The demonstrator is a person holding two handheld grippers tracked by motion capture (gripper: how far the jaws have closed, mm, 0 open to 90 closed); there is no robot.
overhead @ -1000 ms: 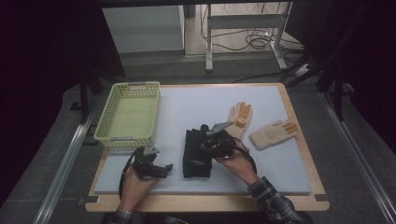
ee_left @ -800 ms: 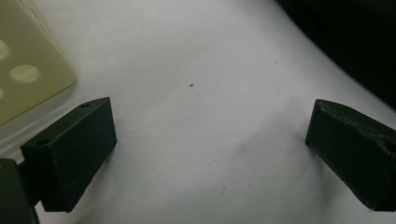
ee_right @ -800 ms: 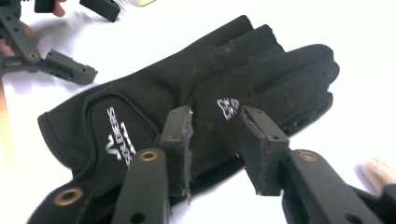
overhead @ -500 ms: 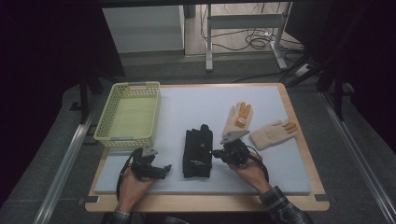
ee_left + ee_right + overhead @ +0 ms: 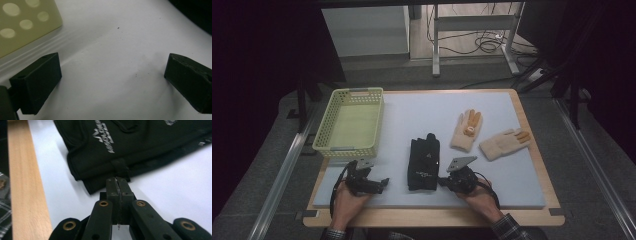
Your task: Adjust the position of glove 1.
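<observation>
**Right gripper closed at the black gloves' cuff**

The black gloves (image 5: 423, 163) lie stacked flat mid-mat, cuffs toward the person, which puts the edge within easy reach. The right gripper (image 5: 117, 185) meets the cuff tab with its jaws pressed together; whether fabric sits pinched between them I cannot tell. The left gripper (image 5: 383, 182) rests low on the white mat (image 5: 412, 115) with jaws wide apart and nothing between them, likely waiting beside the yellow basket (image 5: 326, 146), the probable drop-off spot
</observation>
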